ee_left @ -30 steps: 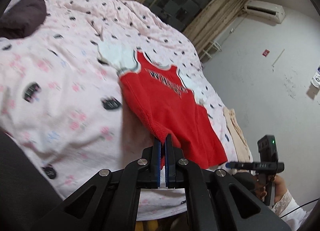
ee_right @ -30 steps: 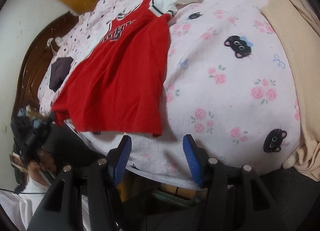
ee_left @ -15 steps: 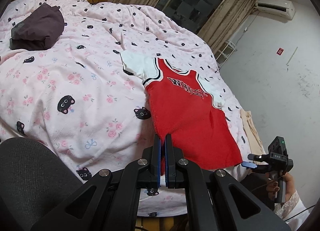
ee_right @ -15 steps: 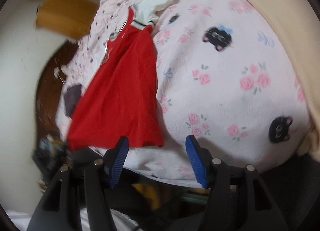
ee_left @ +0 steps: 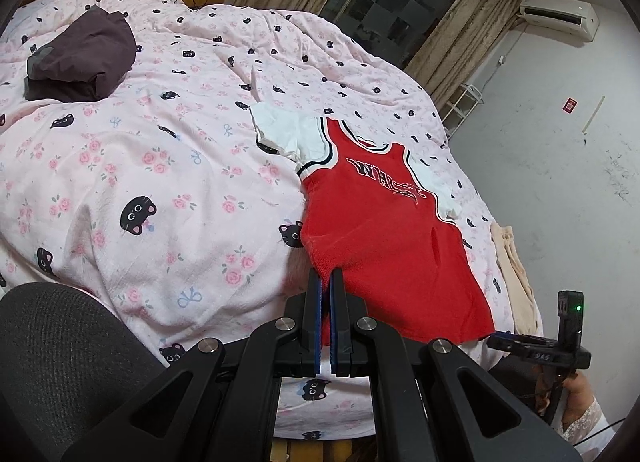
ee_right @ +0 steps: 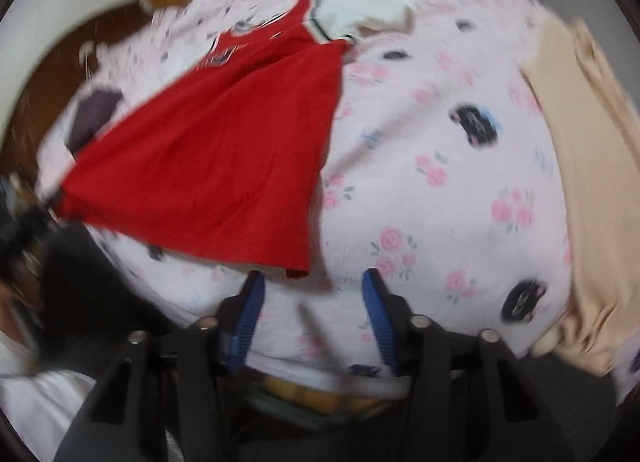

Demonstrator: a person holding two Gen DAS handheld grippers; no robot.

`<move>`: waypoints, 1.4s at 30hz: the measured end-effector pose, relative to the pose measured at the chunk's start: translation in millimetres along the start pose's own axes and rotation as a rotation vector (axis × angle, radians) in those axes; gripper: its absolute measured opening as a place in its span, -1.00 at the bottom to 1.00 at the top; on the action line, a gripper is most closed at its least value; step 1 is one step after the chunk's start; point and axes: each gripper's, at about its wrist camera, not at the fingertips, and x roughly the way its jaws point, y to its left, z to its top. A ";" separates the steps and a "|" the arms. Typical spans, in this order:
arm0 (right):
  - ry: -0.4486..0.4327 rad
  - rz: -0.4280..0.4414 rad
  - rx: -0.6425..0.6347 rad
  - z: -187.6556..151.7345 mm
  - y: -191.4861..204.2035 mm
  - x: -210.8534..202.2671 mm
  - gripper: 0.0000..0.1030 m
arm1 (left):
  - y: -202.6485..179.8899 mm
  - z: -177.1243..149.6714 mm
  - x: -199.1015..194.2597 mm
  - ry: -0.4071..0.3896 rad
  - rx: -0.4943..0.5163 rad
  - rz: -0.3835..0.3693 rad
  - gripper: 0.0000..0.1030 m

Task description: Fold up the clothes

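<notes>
Care suits the red jersey (ee_left: 384, 246): left gripper (ee_left: 326, 282) pinches its hem corner; right gripper (ee_right: 312, 298), jaws wide and empty, should align squarely on the opposite corner.

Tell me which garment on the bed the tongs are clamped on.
The red jersey with white sleeves: the left tongs are shut on its hem corner. The folded dark garment and the beige garment lie untouched; the right tongs are open.
</notes>
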 end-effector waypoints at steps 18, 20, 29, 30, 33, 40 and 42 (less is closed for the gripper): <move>-0.175 -0.219 -0.259 18.3 37.6 -71.3 -0.88 | -14.5 10.3 -13.7 -0.019 0.003 -0.034 -0.97; -0.181 -0.261 -0.311 23.5 45.6 -91.8 -0.88 | -17.8 11.3 -15.9 -0.015 0.008 -0.035 -0.97; 0.002 -0.384 -0.439 6.6 57.2 -66.0 -0.89 | -16.5 3.6 -5.4 0.051 0.050 0.050 -0.97; 0.043 -0.389 -0.437 3.8 53.3 -53.1 -0.88 | -15.8 1.2 -2.6 0.064 0.057 0.065 -0.97; 0.187 -0.393 -0.411 -6.1 37.4 -16.2 -0.88 | -13.8 -3.5 1.9 0.091 0.068 0.094 -0.97; 0.222 -0.362 -0.271 -5.6 -0.7 -25.9 -0.68 | -9.1 -13.8 11.1 0.149 0.090 0.156 -0.96; 0.156 -0.280 -0.181 4.2 -11.3 -41.2 -0.45 | -8.7 -15.8 14.2 0.165 0.094 0.171 -0.96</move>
